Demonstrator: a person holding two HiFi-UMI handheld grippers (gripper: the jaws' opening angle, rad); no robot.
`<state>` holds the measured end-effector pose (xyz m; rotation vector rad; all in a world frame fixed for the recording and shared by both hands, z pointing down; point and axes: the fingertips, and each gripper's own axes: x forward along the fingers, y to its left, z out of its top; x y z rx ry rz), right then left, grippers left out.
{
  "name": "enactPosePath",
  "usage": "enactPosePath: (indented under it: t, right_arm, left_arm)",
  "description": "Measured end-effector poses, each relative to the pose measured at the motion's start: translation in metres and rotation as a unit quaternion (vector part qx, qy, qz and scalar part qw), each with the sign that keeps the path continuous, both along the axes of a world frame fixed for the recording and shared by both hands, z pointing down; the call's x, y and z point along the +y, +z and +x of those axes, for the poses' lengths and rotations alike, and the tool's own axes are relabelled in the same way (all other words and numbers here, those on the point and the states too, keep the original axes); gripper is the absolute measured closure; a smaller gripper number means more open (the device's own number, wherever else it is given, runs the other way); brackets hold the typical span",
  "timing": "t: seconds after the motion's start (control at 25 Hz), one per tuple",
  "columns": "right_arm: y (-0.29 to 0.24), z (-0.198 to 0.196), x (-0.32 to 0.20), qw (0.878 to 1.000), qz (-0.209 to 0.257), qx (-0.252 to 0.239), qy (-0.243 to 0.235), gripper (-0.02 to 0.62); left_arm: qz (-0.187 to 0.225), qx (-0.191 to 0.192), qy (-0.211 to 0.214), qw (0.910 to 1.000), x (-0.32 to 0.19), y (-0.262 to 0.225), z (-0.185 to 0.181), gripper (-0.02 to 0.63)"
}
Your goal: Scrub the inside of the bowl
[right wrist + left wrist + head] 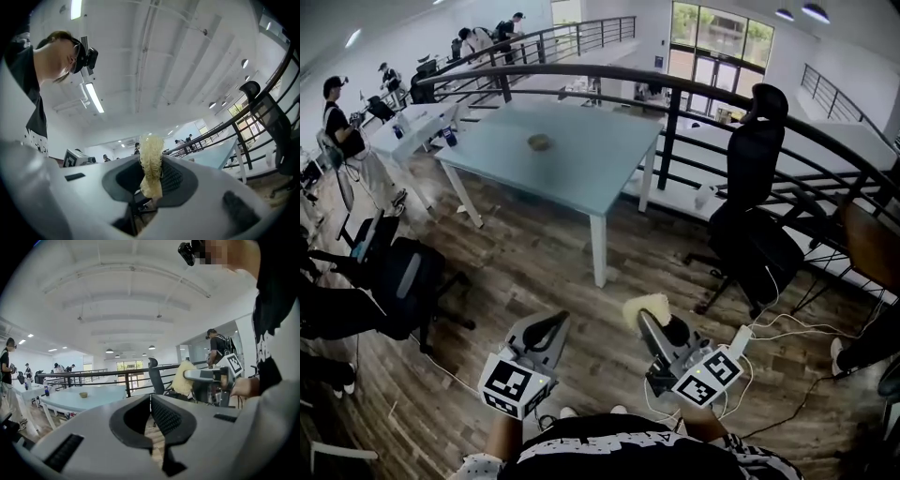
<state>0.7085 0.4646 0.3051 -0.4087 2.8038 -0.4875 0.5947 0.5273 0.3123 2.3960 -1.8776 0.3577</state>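
Observation:
A small brownish bowl (540, 142) sits alone on the pale blue table (591, 187), well ahead of both grippers; it shows small and far in the left gripper view (83, 394). My left gripper (555, 323) is held over the wooden floor, jaws shut with nothing between them (150, 397). Beside it my right gripper (649, 319) is shut on a yellowish fibrous scrub pad (643, 306), which sticks up between the jaws (151, 164). The left gripper view shows that pad (183, 380) from the side.
A black office chair (759, 216) stands to the right by a curved black railing (675, 103). Another dark chair (403, 281) is on the left. White cables (787, 328) lie on the floor at right. People stand at desks far back left (337, 122).

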Motion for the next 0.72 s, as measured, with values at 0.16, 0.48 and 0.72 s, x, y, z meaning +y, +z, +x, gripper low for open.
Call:
enactPosePath:
  t: [0.16,0.48,0.72]
  right_arm:
    - [0.012,0.005,-0.008,1.000,-0.005,0.018,-0.003,0.517]
    - [0.017,-0.022,-0.012,0.997,0.007,0.003,-0.076,0.517]
    - [0.015,-0.042,-0.022,0.994,0.013,0.017,-0.104,0.517]
  left_arm:
    - [-0.004,0.008,0.002,1.0000,-0.006,-0.001,0.011,0.591]
    - [0.000,-0.024,-0.057,0.9981,0.000,-0.003,0.003,0.591]
    - [0.014,-0.002,-0.095,0.9954,-0.008,-0.006,-0.023,0.591]
